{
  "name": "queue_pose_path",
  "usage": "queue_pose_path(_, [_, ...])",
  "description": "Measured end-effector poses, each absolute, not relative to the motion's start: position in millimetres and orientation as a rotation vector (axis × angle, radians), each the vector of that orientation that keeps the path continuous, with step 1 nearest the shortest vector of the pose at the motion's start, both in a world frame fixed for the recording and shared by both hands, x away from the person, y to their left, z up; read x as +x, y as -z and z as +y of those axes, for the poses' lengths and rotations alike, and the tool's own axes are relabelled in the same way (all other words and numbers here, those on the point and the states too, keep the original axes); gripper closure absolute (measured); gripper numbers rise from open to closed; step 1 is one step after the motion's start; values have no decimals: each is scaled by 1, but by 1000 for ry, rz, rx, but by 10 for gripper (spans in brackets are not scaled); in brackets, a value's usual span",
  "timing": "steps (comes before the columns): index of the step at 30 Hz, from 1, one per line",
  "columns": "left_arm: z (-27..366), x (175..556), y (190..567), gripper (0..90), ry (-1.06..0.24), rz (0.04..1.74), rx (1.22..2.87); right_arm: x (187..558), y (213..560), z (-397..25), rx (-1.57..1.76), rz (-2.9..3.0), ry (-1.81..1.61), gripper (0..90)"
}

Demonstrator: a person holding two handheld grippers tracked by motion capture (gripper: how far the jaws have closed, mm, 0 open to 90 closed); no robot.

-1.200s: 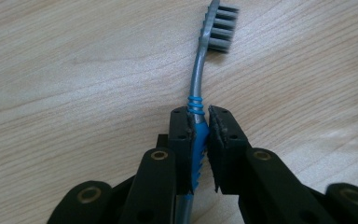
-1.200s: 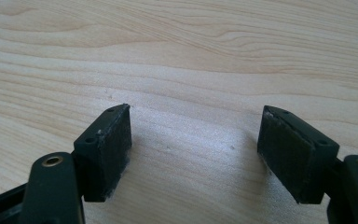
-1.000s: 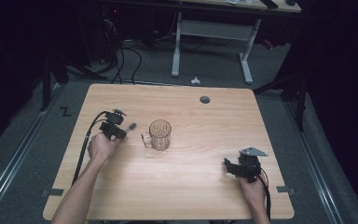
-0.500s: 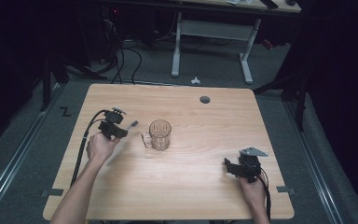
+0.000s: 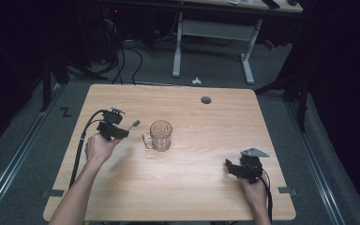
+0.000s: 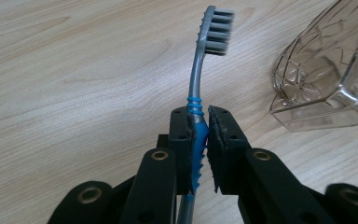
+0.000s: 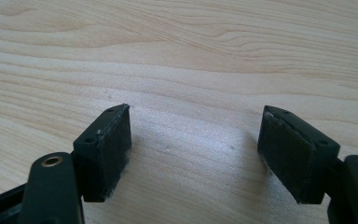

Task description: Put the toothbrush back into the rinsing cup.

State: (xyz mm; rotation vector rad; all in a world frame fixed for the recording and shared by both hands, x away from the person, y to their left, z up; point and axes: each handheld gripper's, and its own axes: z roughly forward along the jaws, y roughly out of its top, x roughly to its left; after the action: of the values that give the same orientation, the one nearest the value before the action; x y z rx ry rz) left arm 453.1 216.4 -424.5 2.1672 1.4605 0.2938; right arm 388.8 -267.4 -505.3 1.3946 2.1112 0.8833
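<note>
A grey toothbrush [image 6: 197,88] with a blue ribbed grip is clamped in my left gripper [image 6: 200,126], its bristle head pointing away from the jaws. In the high view the left gripper [image 5: 122,132] hovers at the table's left, with the toothbrush [image 5: 134,124] head reaching toward a clear glass mug [image 5: 160,135] just to its right. The mug [image 6: 328,79] also appears at the right edge of the left gripper view. My right gripper [image 5: 233,168] rests near the table's front right, open, with bare wood between its pads [image 7: 106,149].
The wooden table [image 5: 192,187] has a round cable grommet [image 5: 206,100] near its far edge. Black cables [image 5: 82,140] trail from the left gripper off the table's left side. A white desk frame [image 5: 213,37] stands on the floor beyond the table.
The left gripper with the toothbrush has shifted slightly; the right gripper and the mug have not moved.
</note>
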Motion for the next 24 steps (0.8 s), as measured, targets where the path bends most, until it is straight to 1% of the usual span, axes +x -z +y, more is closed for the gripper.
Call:
queue_pose_path(10, [222,444,412,801,-295,1444,2139,389,505,-267,1394,2112,-884,258])
queue_pose_path(24, [226,435,406,800,-309,1437,2125,389,505,-267,1393,2112,-884,258])
